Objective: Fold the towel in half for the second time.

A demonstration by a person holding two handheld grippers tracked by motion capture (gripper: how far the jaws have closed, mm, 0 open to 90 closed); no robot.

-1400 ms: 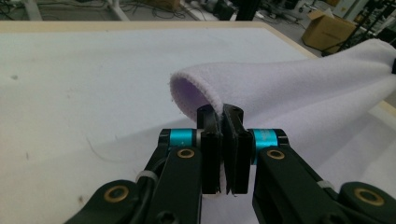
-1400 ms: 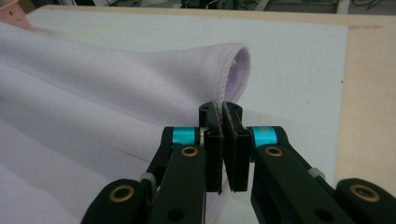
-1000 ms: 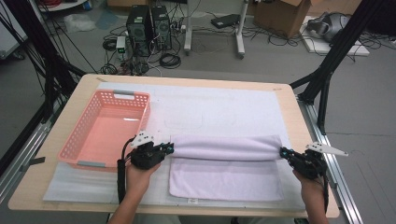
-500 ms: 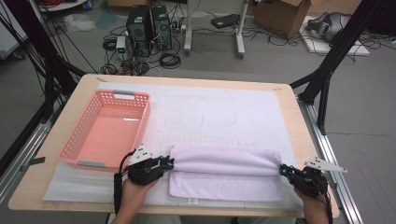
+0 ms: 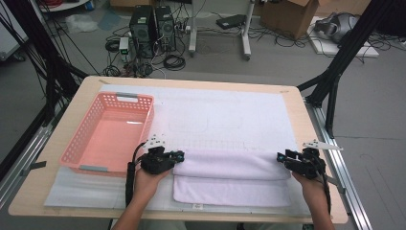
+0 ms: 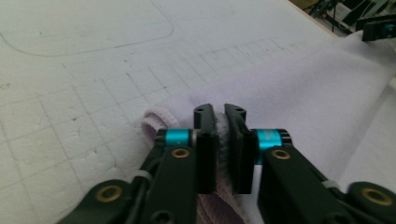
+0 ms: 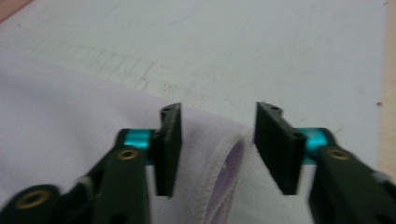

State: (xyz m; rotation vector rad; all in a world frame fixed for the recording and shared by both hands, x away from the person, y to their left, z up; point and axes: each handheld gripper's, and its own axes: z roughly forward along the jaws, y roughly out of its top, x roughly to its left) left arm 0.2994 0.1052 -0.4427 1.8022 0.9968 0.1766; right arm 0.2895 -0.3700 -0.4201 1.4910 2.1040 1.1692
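A lilac towel (image 5: 230,165) lies folded across the near part of the white foam mat (image 5: 215,115), with a thick fold on top and a flat layer (image 5: 230,194) nearer the person. My left gripper (image 5: 178,155) is at the towel's left end. In the left gripper view its jaws (image 6: 219,112) have just been closing and now pinch a ridge of the towel (image 6: 289,88). My right gripper (image 5: 280,157) is at the right end. Its jaws (image 7: 217,114) have just been opening and stand apart, with the towel's folded edge (image 7: 70,102) lying loose between them.
A pink plastic basket (image 5: 135,97) stands on the left of the table, just beyond my left hand. The mat's far half is bare, with faint drawn outlines. A metal rail (image 5: 344,167) runs along the table's right edge, close to my right hand.
Both hands drew the towel's thick fold toward the person, then came back a little. The right jaws opened off the towel. The left jaws opened briefly and are shut on it again.
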